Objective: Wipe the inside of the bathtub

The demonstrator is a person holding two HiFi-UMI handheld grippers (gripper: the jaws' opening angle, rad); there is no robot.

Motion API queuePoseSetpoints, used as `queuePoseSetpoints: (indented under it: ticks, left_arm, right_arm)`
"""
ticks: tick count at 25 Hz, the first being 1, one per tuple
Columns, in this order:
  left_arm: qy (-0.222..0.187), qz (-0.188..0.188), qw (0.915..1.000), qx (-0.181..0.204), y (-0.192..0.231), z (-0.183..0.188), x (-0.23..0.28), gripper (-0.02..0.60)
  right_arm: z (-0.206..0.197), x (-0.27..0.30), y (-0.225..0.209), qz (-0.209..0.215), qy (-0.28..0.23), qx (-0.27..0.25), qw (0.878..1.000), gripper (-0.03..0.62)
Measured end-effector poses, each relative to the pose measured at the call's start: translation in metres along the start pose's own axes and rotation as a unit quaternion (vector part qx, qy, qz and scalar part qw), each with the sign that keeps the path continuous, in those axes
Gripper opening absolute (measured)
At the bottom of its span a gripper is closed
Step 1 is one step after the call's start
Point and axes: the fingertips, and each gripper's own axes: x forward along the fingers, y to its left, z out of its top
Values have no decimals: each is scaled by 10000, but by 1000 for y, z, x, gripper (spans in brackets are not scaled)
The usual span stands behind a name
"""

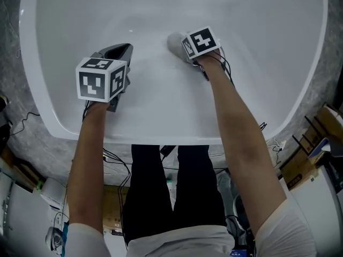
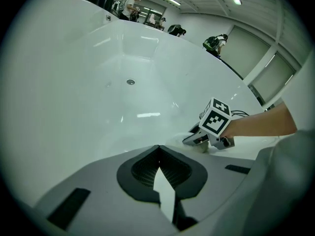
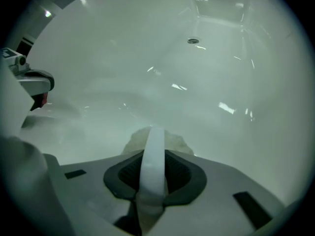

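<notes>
A white bathtub fills the head view, and both grippers are down inside it. My right gripper is shut on a pale grey cloth that presses against the tub's inner surface. In the right gripper view the cloth bulges just past the jaws, with a white strip of it pinched between them. My left gripper hovers to the left of the cloth, its jaws shut with nothing in them. The left gripper view shows the right gripper low on the tub wall. The drain lies far ahead.
Speckled grey floor surrounds the tub. Cables and the person's legs are below the near rim, and boxes stand at the right. Several people stand in the background beyond the tub's far rim.
</notes>
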Motion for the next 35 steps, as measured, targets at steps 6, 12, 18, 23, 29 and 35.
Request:
queuePoseSetpoints:
  ticks: [6, 12, 18, 23, 29, 35]
  left_arm:
    - [-194, 126, 9997, -63, 11, 9, -16, 5]
    - [-335, 224, 9987, -306, 16, 18, -19, 5]
    - [-392, 204, 9976, -527, 24, 11, -25, 5]
    - [-475, 169, 9969, -612, 48, 5, -45, 5]
    - [-501, 120, 9969, -588, 46, 7, -48, 5]
    - [-518, 85, 9969, -588, 48, 6, -52, 5]
  right_arm:
    - [29, 17, 46, 295, -172, -107, 9994, 94]
    - [53, 31, 76, 576, -260, -212, 9978, 94]
    - [74, 43, 107, 797, -318, -344, 9957, 94]
    - [99, 53, 148, 893, -369, -506, 9940, 94]
    - [109, 50, 163, 1054, -529, -655, 9909, 94]
    - [111, 43, 172, 1203, -571, -618, 9892, 94]
